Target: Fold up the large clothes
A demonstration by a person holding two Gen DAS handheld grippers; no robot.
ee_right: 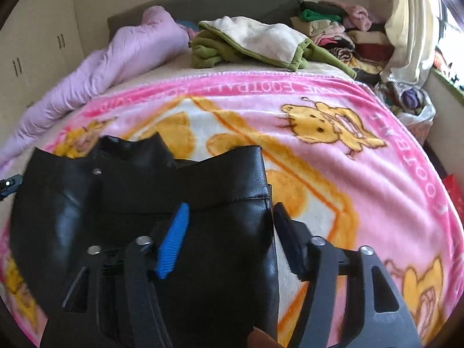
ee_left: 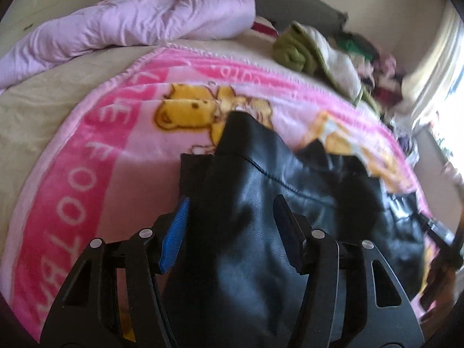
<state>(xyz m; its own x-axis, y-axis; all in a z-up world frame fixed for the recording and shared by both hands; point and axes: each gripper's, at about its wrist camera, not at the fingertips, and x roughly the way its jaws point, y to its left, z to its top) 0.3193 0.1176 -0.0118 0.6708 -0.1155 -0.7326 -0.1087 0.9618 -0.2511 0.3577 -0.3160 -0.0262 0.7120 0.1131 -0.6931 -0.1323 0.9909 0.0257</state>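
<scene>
Black leather garment (ee_right: pixel 139 203) lies on pink blanket (ee_right: pixel 362 188), between parted fingers of left gripper (ee_left: pixel 232 229) and right gripper (ee_right: pixel 229 235); grip cannot be told. Green-white throw (ee_right: pixel 255 43) and clothes pile (ee_right: pixel 348 37) upper right, lilac duvet (ee_left: pixel 130 26) upper left.

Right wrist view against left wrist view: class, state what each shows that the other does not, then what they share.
Only the right wrist view shows the cupboard doors along the wall and the snap button on the garment. Only the left wrist view shows a stitched seam running across the leather. Both show the black leather garment lying on the pink cartoon blanket, the lilac duvet, the green and white fleece, and a pile of folded clothes near the window.
</scene>
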